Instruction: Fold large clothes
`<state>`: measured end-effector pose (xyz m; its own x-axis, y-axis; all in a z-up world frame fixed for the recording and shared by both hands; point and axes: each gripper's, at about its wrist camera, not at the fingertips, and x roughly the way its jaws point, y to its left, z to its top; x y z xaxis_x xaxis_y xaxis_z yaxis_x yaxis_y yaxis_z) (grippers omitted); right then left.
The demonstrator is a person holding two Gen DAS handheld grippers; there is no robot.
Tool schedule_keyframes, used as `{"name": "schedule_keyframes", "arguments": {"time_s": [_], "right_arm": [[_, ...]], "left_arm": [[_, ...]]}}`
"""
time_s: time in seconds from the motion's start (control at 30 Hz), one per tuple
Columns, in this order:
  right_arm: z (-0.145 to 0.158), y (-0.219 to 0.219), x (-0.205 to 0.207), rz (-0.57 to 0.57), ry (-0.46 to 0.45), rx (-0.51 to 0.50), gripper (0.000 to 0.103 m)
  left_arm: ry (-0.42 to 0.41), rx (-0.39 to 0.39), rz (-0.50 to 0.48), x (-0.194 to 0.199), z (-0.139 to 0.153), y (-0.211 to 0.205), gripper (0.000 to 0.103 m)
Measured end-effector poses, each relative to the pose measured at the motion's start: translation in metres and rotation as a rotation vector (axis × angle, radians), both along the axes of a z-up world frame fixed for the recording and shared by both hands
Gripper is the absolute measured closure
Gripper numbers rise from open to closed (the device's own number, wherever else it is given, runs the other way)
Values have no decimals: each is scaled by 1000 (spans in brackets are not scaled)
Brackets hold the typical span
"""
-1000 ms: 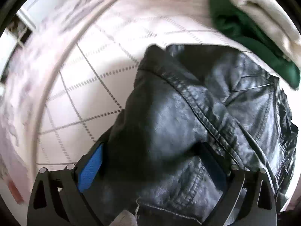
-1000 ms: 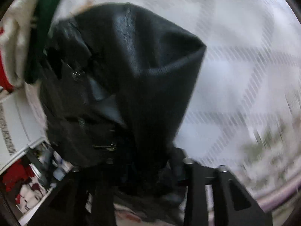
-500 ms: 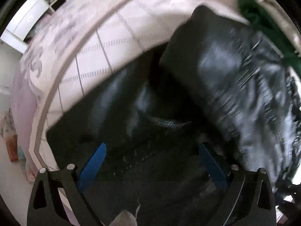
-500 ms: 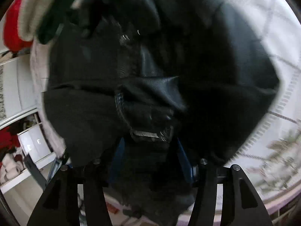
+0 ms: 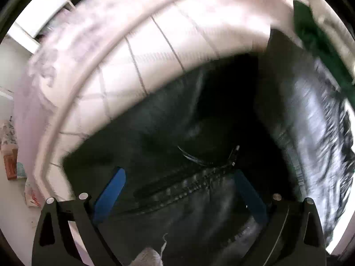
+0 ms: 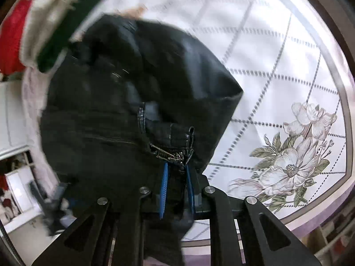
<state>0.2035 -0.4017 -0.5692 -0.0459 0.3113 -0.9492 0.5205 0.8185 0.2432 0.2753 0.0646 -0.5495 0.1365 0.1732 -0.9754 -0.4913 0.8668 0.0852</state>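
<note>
A black leather jacket [image 5: 182, 155] lies on a white quilted bedspread [image 5: 177, 35] and fills most of both views. My left gripper [image 5: 179, 190] is open, its blue pads [image 5: 111, 192] spread wide either side of a zipper seam of the jacket that passes between them. My right gripper [image 6: 176, 188] is shut on the jacket's edge [image 6: 133, 110] next to a metal zipper pull [image 6: 166, 154] and holds it lifted above the bed.
A pile of green, cream and red clothes [image 6: 44, 28] lies beyond the jacket; it also shows in the left wrist view [image 5: 315, 42]. The bedspread has a flower print [image 6: 292, 161] and a curved border [image 5: 88, 71]. White shelves [image 6: 15, 177] stand beside the bed.
My left gripper opened and let the jacket drop between its pads. My right gripper closed tighter on the jacket edge and pulled it up and back, exposing more bedspread.
</note>
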Motion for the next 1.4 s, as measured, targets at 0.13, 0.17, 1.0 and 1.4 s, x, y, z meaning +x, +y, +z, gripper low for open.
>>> {"name": "schedule_keyframes", "arguments": {"time_s": [0.13,0.17,1.0,1.4], "right_arm": [[-6,19,17,20,34,32,76],[-1,17,19,19,30,40,71],[47,-32,-5,102,-35,78,31],[31,-87,-84,183,127,-7,31]], "left_arm": [[-105,47,-4,13,35,-6,1],[-111,59,-23,27,32,-4,1],[5,244,-603,-65,57,-137,0],[271,333,-1006,-202,-22,-271,0]]}}
